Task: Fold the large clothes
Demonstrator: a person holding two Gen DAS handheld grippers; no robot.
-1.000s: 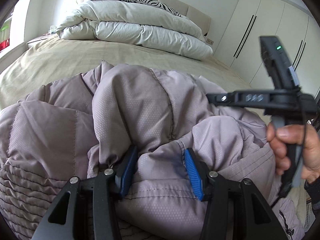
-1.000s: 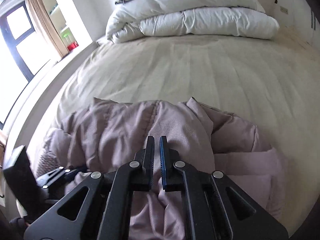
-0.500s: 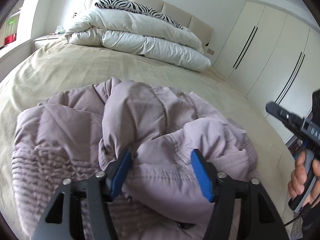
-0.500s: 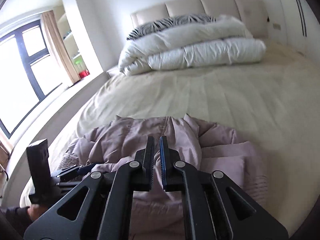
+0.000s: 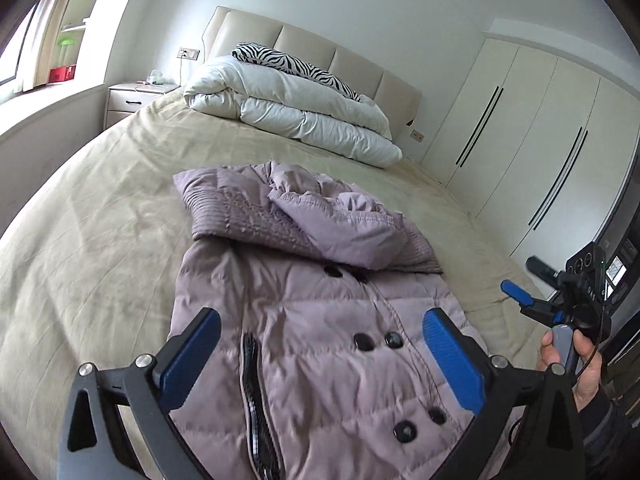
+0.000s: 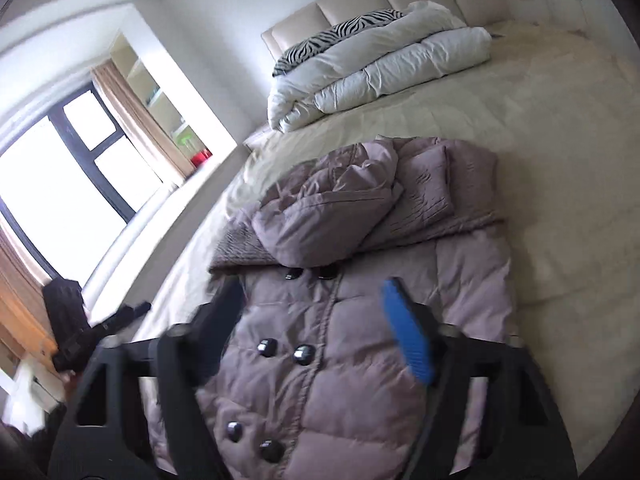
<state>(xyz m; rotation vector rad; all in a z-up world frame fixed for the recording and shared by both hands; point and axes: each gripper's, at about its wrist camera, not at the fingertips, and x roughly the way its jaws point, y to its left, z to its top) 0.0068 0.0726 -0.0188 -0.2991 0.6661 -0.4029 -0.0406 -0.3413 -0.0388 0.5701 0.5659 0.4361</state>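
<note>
Jacket (image 5: 320, 332) flat on bed (image 5: 100, 240); both grippers' fingers just opened, empty.

Bed sheet (image 5: 100, 240) lies bare and flat on both sides of the jacket (image 5: 312, 320) and between its folded top and the duvet (image 5: 304, 116), giving open passage all round. Duvet with the striped pillow (image 5: 288, 60) on top blocks the head end against the headboard (image 5: 304, 44). Wardrobe (image 5: 540, 132) walls off one side of the bed, the window ledge (image 6: 160, 216) and nightstand (image 5: 132, 98) the other; nothing stands above the jacket.
</note>
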